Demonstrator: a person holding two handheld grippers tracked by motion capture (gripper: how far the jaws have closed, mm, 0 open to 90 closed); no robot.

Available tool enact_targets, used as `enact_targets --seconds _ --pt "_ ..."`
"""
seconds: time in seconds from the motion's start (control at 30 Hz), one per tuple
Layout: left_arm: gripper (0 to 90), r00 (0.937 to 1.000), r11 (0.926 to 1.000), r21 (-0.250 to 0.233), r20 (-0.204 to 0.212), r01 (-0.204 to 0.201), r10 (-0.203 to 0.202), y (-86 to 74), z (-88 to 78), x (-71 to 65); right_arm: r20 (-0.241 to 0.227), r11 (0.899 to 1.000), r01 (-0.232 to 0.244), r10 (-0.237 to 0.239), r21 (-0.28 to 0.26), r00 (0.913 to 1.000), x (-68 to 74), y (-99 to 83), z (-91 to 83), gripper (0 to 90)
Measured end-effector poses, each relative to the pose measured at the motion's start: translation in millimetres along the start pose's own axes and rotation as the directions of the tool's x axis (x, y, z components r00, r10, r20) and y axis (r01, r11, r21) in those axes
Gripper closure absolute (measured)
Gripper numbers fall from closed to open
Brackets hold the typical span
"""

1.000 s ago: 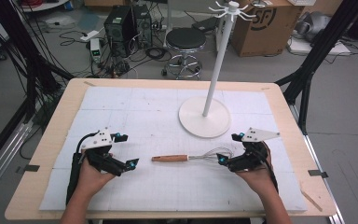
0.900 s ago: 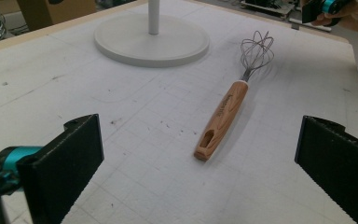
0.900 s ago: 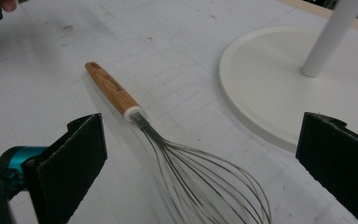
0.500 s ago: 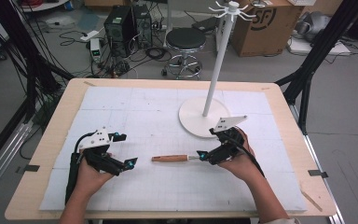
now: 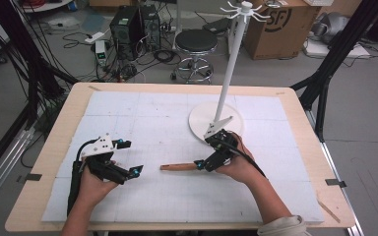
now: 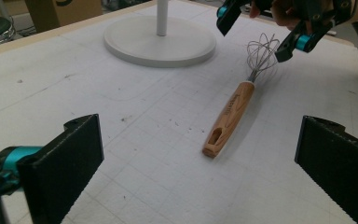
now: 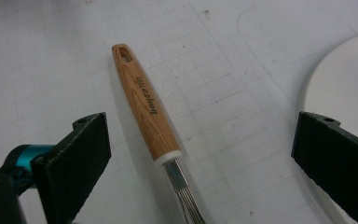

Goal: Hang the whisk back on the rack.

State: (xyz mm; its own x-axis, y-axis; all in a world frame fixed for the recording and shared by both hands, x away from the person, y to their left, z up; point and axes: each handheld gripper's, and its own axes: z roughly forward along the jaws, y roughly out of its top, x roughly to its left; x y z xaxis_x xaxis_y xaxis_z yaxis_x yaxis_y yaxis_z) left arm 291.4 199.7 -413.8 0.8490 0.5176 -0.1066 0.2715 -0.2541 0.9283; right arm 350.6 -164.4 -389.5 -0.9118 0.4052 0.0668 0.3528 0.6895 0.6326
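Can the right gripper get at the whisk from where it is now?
Probably yes. The right gripper hovers open over the whisk, which lies flat on the mat, its handle bare between the jaws. The stand base sits off to one side, apparently clear.

From above, my right hand (image 5: 236,164) and its gripper (image 5: 210,155) cover the whisk (image 5: 178,167) wires, so only the wooden handle sticks out to the left. Along my right gripper's own jaws, the wires run off the bottom edge just past the metal collar, and the stand (image 7: 342,88) base is cut by the right edge. Along my left gripper (image 6: 193,172), the stand's pole is cut off at the top, and the handle's lettering is too small to read.
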Motion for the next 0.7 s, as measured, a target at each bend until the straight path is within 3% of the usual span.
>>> enact_targets --seconds 0.1,0.3,0.4,0.7 --pt "1.6 1.0000 1.0000 0.003 0.000 0.000 0.000 -0.3 -0.4 0.5 -0.006 0.997 0.028 -0.028 0.079 0.9996 2.0 5.5 11.8 7.2" --pt "1.6 1.0000 1.0000 0.004 0.000 -0.001 0.001 -0.5 -0.5 0.5 -0.033 0.982 0.086 -0.082 0.170 0.9961 8.5 7.7 28.9 28.7" --pt "1.6 1.0000 1.0000 0.003 0.002 0.001 -0.001 -0.7 0.3 -0.1 -0.078 0.974 0.104 -0.090 0.202 0.9929 9.6 7.4 33.9 41.6" --pt "1.6 1.0000 0.9999 0.010 0.002 -0.002 0.002 -0.7 0.9 -0.4 -0.081 0.953 0.119 -0.100 0.279 0.9917 13.4 6.2 46.4 51.4"
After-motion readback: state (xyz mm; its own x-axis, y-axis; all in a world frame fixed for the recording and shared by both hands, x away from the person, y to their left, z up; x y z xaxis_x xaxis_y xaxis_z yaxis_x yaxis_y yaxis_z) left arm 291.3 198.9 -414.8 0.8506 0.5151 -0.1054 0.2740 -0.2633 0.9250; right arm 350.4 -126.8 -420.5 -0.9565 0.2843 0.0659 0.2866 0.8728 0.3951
